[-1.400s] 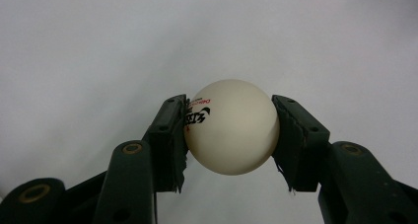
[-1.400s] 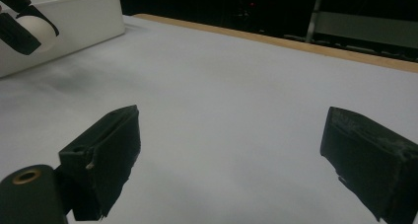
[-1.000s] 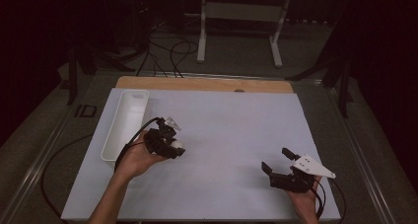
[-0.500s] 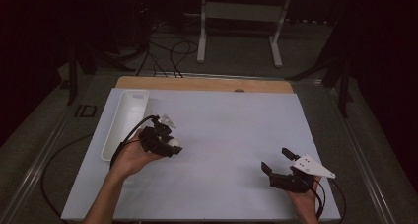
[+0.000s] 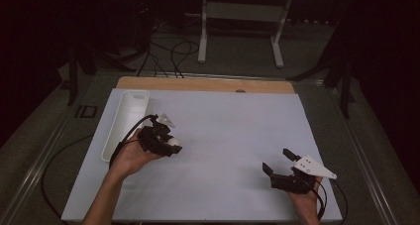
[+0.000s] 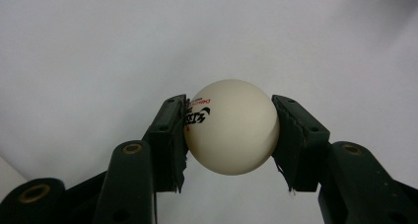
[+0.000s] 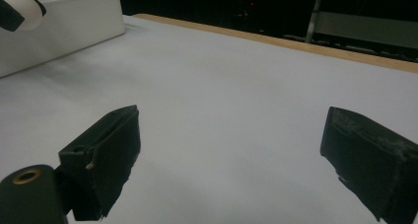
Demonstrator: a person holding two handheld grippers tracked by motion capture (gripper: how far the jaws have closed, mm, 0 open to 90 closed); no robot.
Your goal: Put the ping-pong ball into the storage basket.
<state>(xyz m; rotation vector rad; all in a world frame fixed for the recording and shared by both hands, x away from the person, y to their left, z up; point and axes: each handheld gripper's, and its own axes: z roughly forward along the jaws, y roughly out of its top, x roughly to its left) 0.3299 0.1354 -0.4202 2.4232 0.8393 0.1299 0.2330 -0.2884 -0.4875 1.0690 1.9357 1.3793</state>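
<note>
A white table-tennis ball (image 6: 230, 127) is pinched between the pads of the left gripper (image 5: 166, 143), with one pad seated on each side at the ball's widest part, so that the round surface cannot slip out forwards or backwards. In the left gripper view, printed lettering is seen on the ball next to one pad, and only bare pale surface is seen beyond it. In the high view, the ball is located at about 9 o'clock on the white desk (image 5: 233, 131), just at the 3 o'clock side of a long white tray (image 5: 130, 102) that lies along the desk's left edge. Whether the ball is raised clear of the desk or touches it cannot be told. The closeness to the tray suggests that the ball is either destined for it or taken from it; this is a judgement only. The right gripper (image 5: 278, 161) is held at about 5 o'clock, well apart from the ball, with its jaws spread wide and nothing between them. It is judged to be parked there so that the working area is left unobstructed.
</note>
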